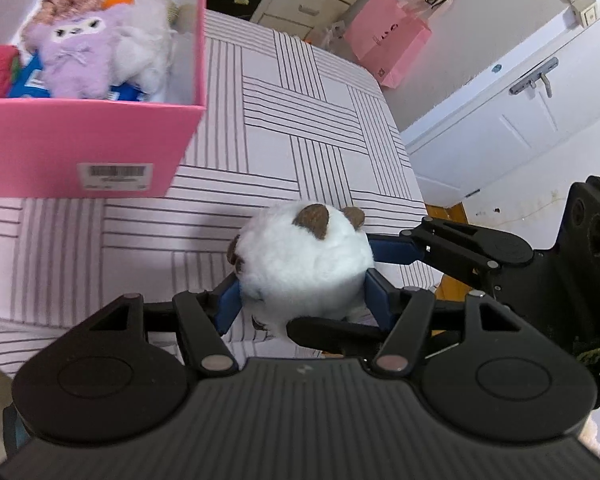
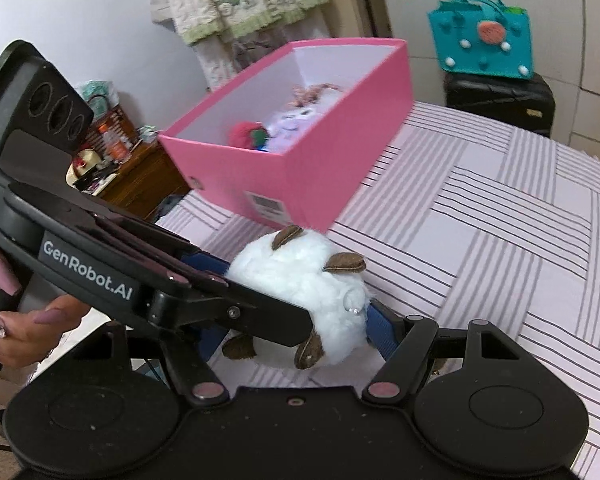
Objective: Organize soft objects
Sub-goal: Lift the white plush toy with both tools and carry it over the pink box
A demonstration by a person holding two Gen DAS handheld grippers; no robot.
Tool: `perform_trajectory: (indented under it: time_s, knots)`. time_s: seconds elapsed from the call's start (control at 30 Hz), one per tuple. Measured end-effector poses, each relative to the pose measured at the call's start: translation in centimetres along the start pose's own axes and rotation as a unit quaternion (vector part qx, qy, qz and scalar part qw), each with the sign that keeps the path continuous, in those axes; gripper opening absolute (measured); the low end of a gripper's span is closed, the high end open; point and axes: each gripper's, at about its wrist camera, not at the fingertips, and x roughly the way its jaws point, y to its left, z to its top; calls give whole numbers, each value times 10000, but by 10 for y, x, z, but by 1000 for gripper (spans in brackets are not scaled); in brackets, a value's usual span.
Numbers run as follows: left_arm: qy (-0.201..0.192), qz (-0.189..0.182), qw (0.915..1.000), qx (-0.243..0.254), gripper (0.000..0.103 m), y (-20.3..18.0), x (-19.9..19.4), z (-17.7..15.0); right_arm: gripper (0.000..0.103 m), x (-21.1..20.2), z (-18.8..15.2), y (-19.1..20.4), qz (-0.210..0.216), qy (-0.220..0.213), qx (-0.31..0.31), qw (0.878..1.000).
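The white plush (image 1: 304, 264) is clamped from two sides at once, held above the striped bed (image 1: 300, 120). Ahead of the fingers and off to their left, the pink box (image 1: 80, 140) is seen already loaded with a purple plush (image 1: 76, 60). The left gripper (image 1: 302, 300) has its fingers pressed into the fur; the right gripper (image 2: 300, 332) is closed on the same toy. A tug-of-war is the risk: if both grips are kept, fur gets stretched; if both are released early, the plush is dropped short of the box.
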Motion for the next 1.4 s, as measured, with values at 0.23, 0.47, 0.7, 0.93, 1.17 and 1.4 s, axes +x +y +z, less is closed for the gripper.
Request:
perform_trajectory:
  time_s: [0.23,0.47,0.7,0.93,1.17,1.4]
  knots:
    - [-349,43,9994,30,63,7,-38,-16,77,-6,7,29,113,-173,-349,9992]
    - [-725,224,9971,113,63,12,-75,-25,77,-8,18,58,249,-452,-716,9961]
    - [-1187,326,9921,253,63,12,-108,-22,77,-15,40,75,300,-770,-1003,9915]
    - [-1655,479,9838,492,63,4,-133,-5,77,-23,64,83,179,-1191,-1338,9837]
    - [-2136,503,9736,623,64,1,-147,28,77,-27,102,76,-6,-1684,-1585,9729]
    - [-2438,486,9669,573,64,13,-144,75,77,-9,143,58,-124,-1983,-1816,9631]
